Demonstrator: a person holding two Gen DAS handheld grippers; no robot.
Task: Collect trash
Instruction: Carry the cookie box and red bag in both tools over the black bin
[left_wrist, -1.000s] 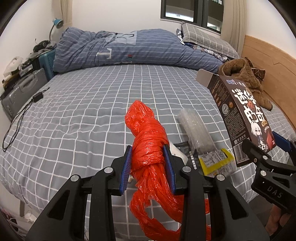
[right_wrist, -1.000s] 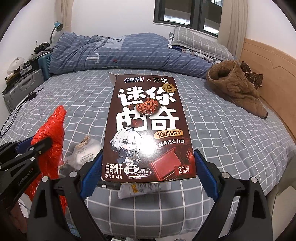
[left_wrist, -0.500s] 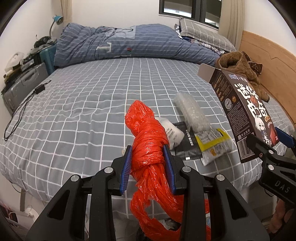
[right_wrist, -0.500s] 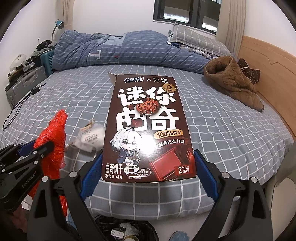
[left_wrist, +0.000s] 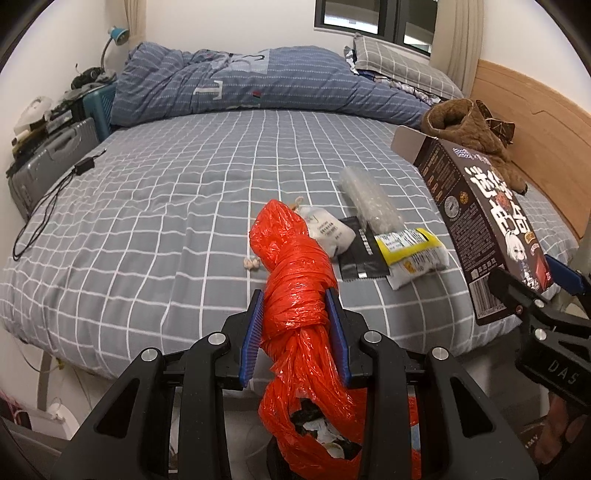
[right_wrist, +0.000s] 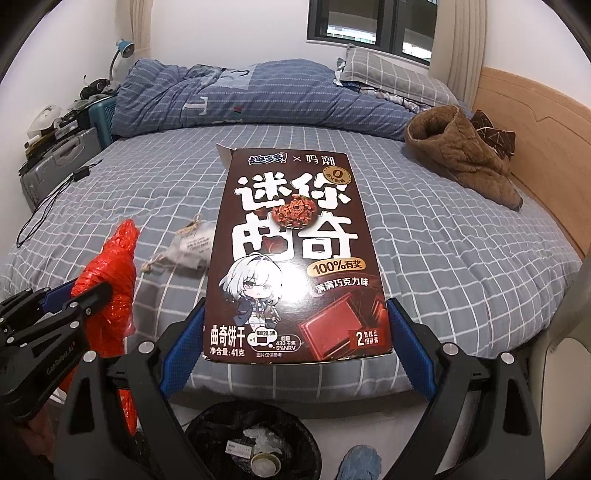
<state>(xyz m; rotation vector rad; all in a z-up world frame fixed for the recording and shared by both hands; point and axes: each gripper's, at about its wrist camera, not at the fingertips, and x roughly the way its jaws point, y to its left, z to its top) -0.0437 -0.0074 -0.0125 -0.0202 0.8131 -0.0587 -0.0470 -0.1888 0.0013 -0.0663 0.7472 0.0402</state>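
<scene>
Left gripper (left_wrist: 295, 328) fingers clamp the twisted red plastic bag (left_wrist: 293, 295): soft, light. Right gripper (right_wrist: 295, 343) fingers pinch the stiff brown cardboard cookie box (right_wrist: 295, 258) at its lower edges, above the black-lined bin (right_wrist: 251, 443).

Wrappers (left_wrist: 388, 243) crowd the bed's (left_wrist: 147, 221) near edge; its left side lies open.

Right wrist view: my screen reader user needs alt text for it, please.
The right gripper holds a brown cookie box above a black trash bin at the foot of a grey checked bed; the left gripper grips a red plastic bag.
</scene>
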